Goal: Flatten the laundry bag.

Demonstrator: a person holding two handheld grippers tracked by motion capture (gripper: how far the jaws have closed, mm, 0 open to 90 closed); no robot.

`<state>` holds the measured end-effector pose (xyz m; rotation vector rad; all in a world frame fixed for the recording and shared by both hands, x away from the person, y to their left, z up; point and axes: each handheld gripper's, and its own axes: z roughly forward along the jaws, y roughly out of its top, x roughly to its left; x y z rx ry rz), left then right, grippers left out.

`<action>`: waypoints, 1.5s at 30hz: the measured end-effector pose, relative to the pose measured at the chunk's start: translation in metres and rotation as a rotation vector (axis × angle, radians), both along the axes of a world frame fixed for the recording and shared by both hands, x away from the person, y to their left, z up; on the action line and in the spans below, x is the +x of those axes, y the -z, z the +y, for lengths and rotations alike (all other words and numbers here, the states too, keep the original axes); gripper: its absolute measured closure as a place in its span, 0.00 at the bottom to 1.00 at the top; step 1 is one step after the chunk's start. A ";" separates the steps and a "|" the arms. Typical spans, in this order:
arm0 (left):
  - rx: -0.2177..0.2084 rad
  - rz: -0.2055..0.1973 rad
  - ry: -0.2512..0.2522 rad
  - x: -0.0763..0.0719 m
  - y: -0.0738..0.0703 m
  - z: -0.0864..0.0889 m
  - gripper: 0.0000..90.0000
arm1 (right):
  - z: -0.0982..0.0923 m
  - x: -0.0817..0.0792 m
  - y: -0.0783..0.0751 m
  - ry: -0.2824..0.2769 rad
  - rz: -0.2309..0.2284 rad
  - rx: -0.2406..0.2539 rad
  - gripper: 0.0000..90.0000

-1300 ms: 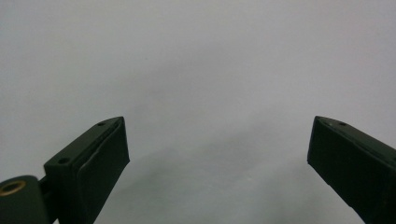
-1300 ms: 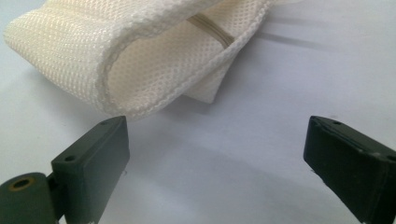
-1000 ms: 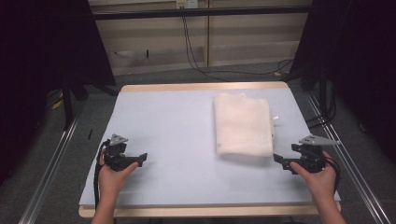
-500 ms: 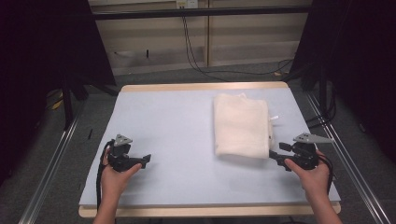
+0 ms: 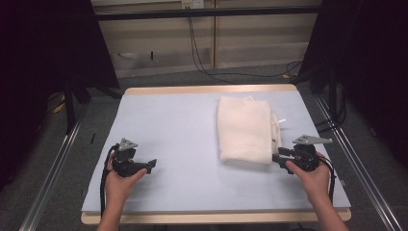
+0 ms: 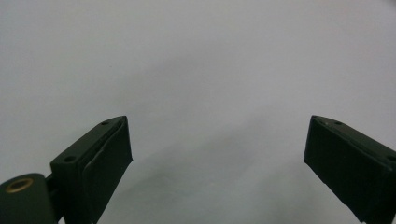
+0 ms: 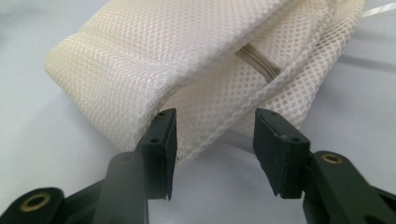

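pale blue table mat (image 5: 183,134) spreads under & ahead of both claws. grey floor (image 5: 240,77) beyond it, black cables (image 5: 202,53) on it far ahead. metal rails (image 5: 53,163) flank l & r.

The left half of the pale blue table mat (image 5: 168,125) is left bare, so free passage is offered there and ahead of the left gripper (image 5: 150,166), whose jaws stand wide over bare mat. The right half is taken up by the folded cream mesh cloth (image 5: 244,127), against whose near corner the right gripper (image 5: 275,157) is set.
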<state>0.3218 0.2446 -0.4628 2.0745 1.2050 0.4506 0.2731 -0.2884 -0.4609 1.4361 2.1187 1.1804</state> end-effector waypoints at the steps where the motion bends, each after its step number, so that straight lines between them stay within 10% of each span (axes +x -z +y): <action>1: 0.008 0.001 0.002 0.000 0.000 0.000 0.08 | 0.001 0.003 0.000 0.014 0.007 0.009 0.56; 14: 0.016 -0.007 -0.004 0.000 -0.001 -0.003 0.09 | 0.007 0.019 0.010 0.037 0.052 0.036 0.59; 21: 0.009 -0.006 -0.002 0.000 -0.002 -0.002 0.10 | 0.009 0.021 0.007 0.010 0.030 0.050 0.94; 29: 0.003 0.001 0.003 0.000 -0.001 -0.003 0.10 | 0.025 0.016 -0.013 -0.045 -0.056 0.019 0.95; 45: -0.010 0.011 0.017 0.000 -0.002 -0.005 0.10 | 0.060 0.025 -0.024 -0.109 -0.075 0.031 0.95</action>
